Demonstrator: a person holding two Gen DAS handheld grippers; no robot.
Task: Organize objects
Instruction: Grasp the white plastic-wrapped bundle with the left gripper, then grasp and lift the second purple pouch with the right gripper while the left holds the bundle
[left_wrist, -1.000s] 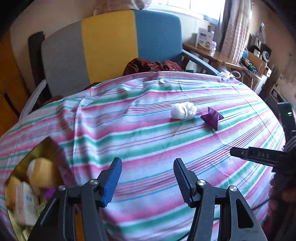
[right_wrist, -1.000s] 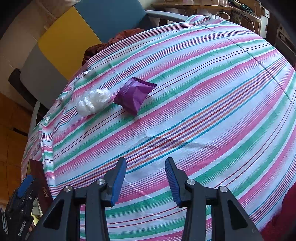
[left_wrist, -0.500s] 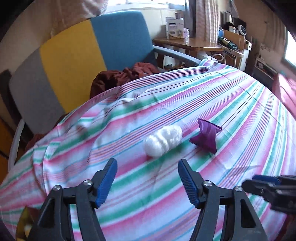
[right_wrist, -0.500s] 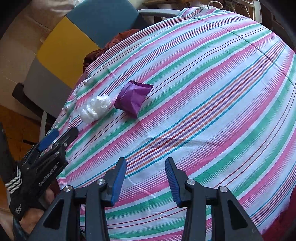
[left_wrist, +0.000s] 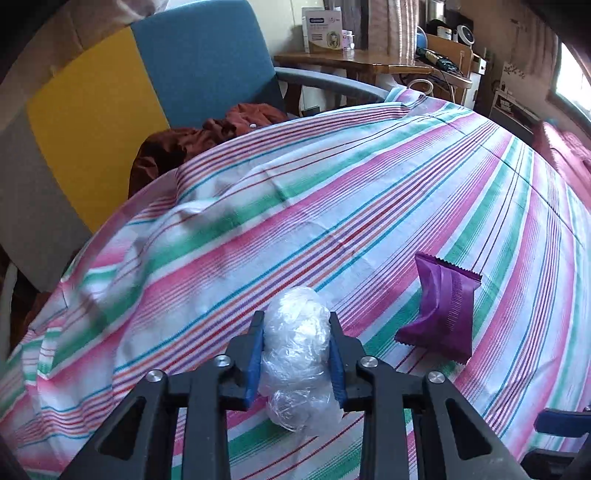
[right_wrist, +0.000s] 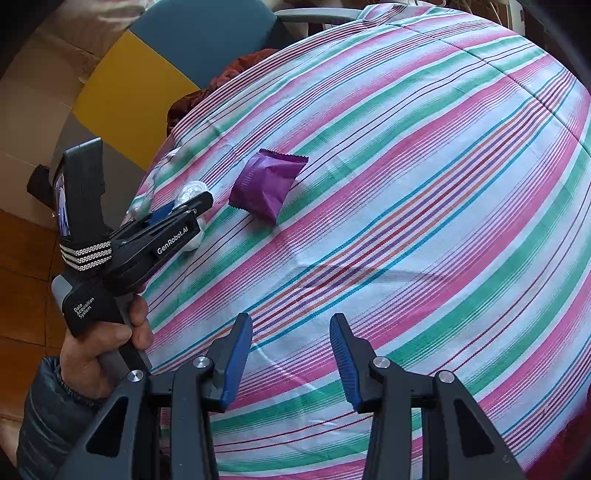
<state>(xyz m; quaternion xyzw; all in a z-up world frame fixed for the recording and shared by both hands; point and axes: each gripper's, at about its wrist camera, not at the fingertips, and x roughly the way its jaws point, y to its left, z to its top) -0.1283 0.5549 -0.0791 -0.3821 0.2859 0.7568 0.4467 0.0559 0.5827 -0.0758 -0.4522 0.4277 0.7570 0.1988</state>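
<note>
The left gripper (left_wrist: 295, 354) has swung in from wide open and now clamps its blue pads on the crumpled ball of clear plastic wrap (left_wrist: 297, 350) lying on the striped cloth (left_wrist: 369, 221). That's the first pickup secured. The purple foil snack packet (left_wrist: 441, 310) waits at three o'clock. The right gripper (right_wrist: 291, 362) hangs empty, fingers apart. No container in view now.

Bright daylight enters from a window (left_wrist: 570, 79) at right; fisheye bending and dark vignette at edges; soft shadows.
</note>
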